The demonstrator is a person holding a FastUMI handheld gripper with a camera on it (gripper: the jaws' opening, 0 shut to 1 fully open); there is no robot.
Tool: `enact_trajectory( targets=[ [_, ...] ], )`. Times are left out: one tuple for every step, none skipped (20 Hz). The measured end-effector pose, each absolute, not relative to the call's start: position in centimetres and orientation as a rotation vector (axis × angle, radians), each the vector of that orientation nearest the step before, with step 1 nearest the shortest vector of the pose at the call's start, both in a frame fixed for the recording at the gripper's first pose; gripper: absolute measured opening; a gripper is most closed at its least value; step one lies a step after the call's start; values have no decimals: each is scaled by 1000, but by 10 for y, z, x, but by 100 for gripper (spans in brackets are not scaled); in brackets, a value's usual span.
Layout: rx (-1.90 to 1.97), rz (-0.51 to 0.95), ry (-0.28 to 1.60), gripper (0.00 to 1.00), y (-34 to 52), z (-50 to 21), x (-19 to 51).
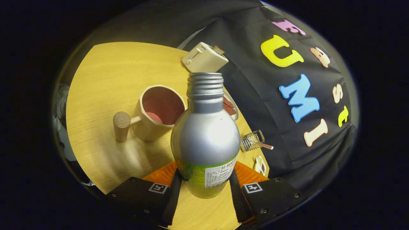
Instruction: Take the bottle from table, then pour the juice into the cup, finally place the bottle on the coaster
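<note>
gripper view: the gripper (205, 179) clamps the open bottle (206, 134) at frame centre, lifted and tilted toward the cup (158, 113) at centre left. pouring stage; next, tip its mouth over the cup.

My gripper (206, 182) is showing two broad dark housings, each wearing a small square black-and-white marker tag and round screws along its edges; ribbed panels are sitting on my fingers (161, 175).
</note>
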State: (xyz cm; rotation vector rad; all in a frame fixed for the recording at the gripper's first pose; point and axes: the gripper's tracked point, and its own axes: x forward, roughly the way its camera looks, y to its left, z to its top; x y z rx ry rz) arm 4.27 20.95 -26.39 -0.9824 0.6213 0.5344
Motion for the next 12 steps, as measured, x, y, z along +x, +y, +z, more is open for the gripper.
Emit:
enact_trajectory(
  targets=[
    [-1013, 540, 627, 72, 210, -266, 42],
    [-1045, 544, 629, 71, 209, -269, 42],
    [-1077, 547, 630, 71, 209, -270, 43],
    [-1106, 549, 632, 71, 210, -273, 43],
    [-1129, 549, 636, 72, 210, -273, 43],
    [-1149, 549, 640, 71, 211, -275, 43],
    [-1170, 549, 646, 72, 212, -276, 43],
    [-1191, 547, 649, 71, 211, -278, 43],
    [-1210, 544, 651, 71, 212, -277, 45],
    [-1226, 541, 654, 72, 211, -277, 47],
    [-1240, 540, 658, 71, 211, -276, 49],
    [-1258, 536, 664, 71, 210, -277, 51]
  ],
)
